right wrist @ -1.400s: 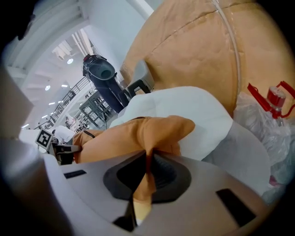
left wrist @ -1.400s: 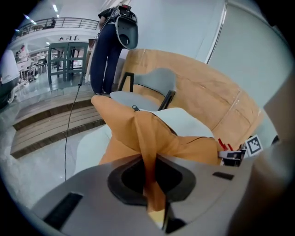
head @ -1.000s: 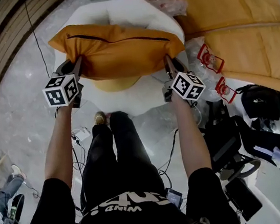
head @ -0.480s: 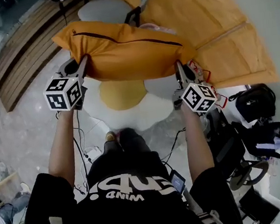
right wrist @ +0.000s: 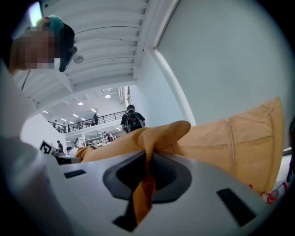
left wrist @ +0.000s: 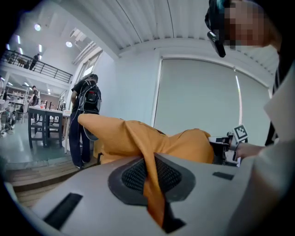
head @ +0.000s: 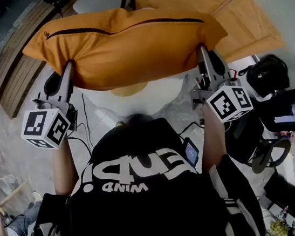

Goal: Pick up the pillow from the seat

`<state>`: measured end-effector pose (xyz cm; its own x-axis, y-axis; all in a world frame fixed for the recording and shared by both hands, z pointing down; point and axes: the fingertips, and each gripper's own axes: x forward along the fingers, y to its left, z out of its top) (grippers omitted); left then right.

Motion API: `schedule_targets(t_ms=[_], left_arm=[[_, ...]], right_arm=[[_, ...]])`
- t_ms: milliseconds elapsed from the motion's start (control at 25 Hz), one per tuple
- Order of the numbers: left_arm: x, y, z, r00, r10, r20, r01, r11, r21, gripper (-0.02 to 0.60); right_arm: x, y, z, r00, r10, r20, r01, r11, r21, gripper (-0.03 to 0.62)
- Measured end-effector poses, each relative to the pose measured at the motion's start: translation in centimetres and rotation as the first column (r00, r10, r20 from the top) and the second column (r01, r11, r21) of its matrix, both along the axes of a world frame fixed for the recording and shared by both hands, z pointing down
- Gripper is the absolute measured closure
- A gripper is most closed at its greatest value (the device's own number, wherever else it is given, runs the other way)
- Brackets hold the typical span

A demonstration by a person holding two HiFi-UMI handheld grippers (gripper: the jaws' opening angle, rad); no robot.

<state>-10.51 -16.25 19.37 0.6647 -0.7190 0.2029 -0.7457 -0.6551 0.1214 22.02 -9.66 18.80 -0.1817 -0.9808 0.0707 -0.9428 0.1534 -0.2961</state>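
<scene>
The orange pillow (head: 126,44) with a dark zip hangs in the air, stretched between both grippers above the white seat (head: 157,91). My left gripper (head: 68,71) is shut on the pillow's left near corner. My right gripper (head: 202,53) is shut on its right near corner. In the left gripper view a fold of the pillow's orange cloth (left wrist: 138,138) runs down between the jaws of the left gripper (left wrist: 153,184). In the right gripper view the pillow's cloth (right wrist: 161,136) is pinched the same way in the right gripper (right wrist: 145,184). A yellow pad (head: 130,90) shows on the seat under the pillow.
A big orange cushion (head: 235,4) lies at the back right. Black bags (head: 269,73) and gear crowd the floor on the right. Wooden slats (head: 13,73) run along the left, and cables (head: 84,115) trail beside the seat. A person with a backpack (left wrist: 87,106) stands far off.
Both grippers have risen with the pillow, which has come up off the seat and nearer the head camera. The grippers now stand wider apart.
</scene>
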Motion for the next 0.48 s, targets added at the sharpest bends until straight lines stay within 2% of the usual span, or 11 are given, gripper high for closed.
schedule_targets(t_ms=[160, 320, 480], left_arm=[[-1.3, 2.1, 0.0, 0.999, -0.007, -0.044, 0.006, 1.0, -0.018, 0.55], [-2.0, 3.6, 0.0, 0.999, -0.022, -0.036, 0.02, 0.998, -0.056, 0.55], [-2.6, 4.1, -0.3, 0.999, -0.032, -0.037, 0.03, 0.998, -0.048, 0.551]], right_arm=[[-1.4, 2.1, -1.4, 1.0, 0.007, -0.017, -0.006, 1.0, 0.02, 0.553], [-2.0, 3.2, -0.9, 1.0, -0.007, -0.006, 0.007, 1.0, 0.002, 0.553], [-2.6, 3.8, -0.1, 1.0, -0.018, -0.006, 0.018, 1.0, -0.009, 0.553]])
